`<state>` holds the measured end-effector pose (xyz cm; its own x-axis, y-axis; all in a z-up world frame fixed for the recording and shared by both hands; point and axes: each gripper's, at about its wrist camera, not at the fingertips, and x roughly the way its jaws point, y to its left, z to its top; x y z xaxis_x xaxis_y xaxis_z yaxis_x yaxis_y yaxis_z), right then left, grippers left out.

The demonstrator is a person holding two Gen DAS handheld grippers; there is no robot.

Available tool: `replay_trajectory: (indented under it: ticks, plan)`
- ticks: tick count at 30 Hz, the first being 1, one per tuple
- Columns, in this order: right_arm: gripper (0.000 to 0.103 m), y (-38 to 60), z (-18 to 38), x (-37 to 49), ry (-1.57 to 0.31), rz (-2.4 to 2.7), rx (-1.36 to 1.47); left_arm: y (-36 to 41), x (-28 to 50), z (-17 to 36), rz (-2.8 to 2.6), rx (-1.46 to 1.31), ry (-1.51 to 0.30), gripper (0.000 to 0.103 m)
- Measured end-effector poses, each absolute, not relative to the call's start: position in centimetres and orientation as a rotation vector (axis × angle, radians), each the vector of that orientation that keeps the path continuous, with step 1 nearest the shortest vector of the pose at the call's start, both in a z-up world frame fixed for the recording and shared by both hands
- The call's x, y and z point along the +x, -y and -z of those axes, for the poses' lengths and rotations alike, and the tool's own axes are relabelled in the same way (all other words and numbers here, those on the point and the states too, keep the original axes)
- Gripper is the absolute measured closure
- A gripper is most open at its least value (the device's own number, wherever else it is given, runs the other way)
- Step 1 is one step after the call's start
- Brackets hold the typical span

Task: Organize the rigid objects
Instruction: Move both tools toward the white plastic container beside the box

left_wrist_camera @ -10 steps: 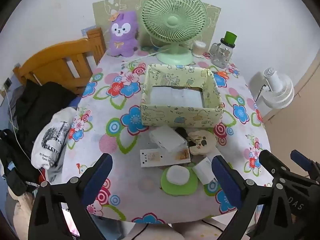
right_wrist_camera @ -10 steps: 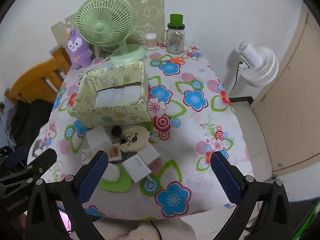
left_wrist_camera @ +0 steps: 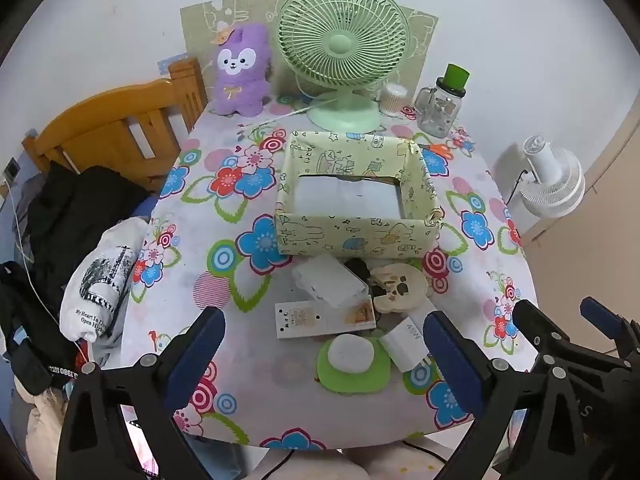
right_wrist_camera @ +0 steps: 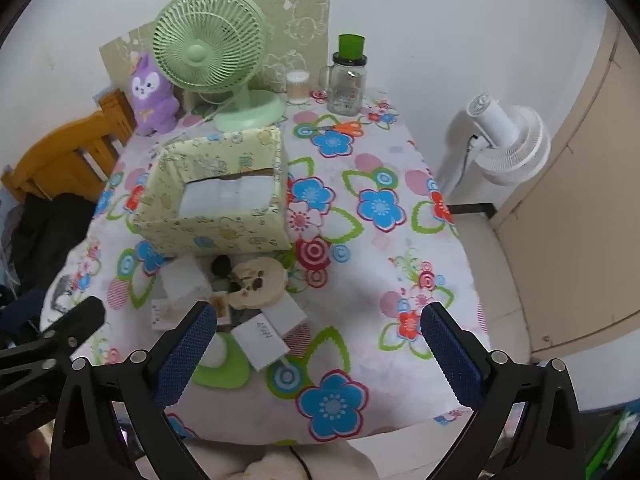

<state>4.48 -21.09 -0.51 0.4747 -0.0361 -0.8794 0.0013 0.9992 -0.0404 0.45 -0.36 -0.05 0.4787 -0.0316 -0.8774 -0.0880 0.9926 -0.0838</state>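
The worktop [left_wrist_camera: 248, 408], under a flowered cloth, carries a pale yellow patterned box [left_wrist_camera: 356, 232] near its middle, open at the top and seemingly bare inside, though glare on its floor makes that hard to confirm. Just in front of the box lies the clutter to be sorted, pieces touching or overlapping. Largest is a white plastic case [left_wrist_camera: 330, 280], light and stiff by the look of it, best taken across its short sides. Beside it sits a cream bear-shaped piece [left_wrist_camera: 398, 288], rigid but irregular, so its flatter edges suit a grip. A flat white card [left_wrist_camera: 304, 318] lies low on the cloth and may be awkward to lift. A white charger block [left_wrist_camera: 406, 342] offers square, firm faces. Nearest is a white rounded puck [left_wrist_camera: 351, 354] on a green pad [left_wrist_camera: 354, 376], smooth and perhaps slippery. The left tongs [left_wrist_camera: 324, 344] and right tongs [right_wrist_camera: 318, 338] both hover above this pile, spread wide apart and holding nothing.
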Motion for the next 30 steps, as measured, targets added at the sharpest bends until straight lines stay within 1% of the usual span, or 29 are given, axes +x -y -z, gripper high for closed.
replay_trajectory:
  ticks: [8,18,30]
  plan:
    - [0.000,17.7,1.3,4.1,-1.080,-0.010,0.000,0.6,0.6,0.3,0.003,-0.150,-1.089,0.002]
    - [0.000,18.1,1.8,3.9,-1.095,-0.040,0.041,0.7,0.6,0.8,-0.030,-0.111,-1.108,0.002]
    - [0.000,17.9,1.5,4.0,-1.078,-0.045,0.006,0.6,0.6,0.6,-0.058,-0.101,-1.092,0.003]
